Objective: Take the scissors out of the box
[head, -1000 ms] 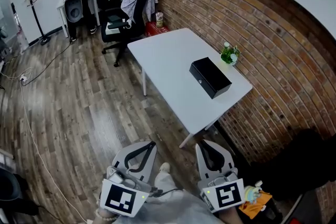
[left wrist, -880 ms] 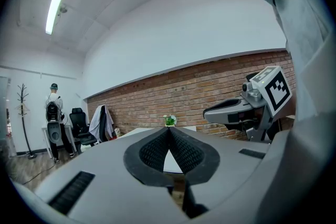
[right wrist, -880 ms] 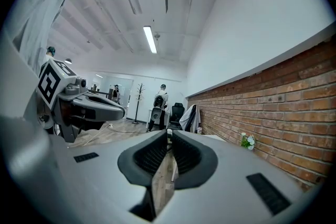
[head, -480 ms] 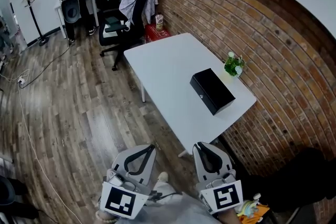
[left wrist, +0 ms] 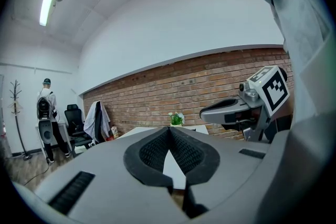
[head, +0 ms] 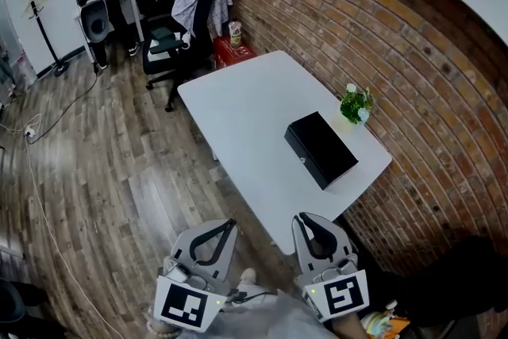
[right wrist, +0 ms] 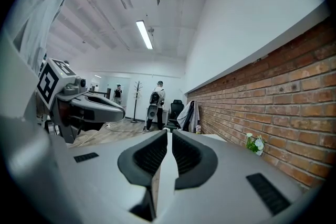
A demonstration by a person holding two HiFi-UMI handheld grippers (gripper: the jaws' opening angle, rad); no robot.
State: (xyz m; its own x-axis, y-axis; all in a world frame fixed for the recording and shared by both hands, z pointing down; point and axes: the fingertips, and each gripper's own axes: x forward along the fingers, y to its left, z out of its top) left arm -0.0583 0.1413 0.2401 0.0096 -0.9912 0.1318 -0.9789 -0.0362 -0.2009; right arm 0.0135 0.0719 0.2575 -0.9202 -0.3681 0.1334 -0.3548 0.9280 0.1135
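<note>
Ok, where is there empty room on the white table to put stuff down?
The white table is bare from the black box to the end by the office chairs, and along its floor-side edge. It is crowded only at the brick wall, where box and potted plant sit close.

Matt black box point(head: 321, 148), smooth white table point(head: 246, 115), rough brick wall point(head: 357, 28) (wood-plank floor point(head: 103, 159))
</note>
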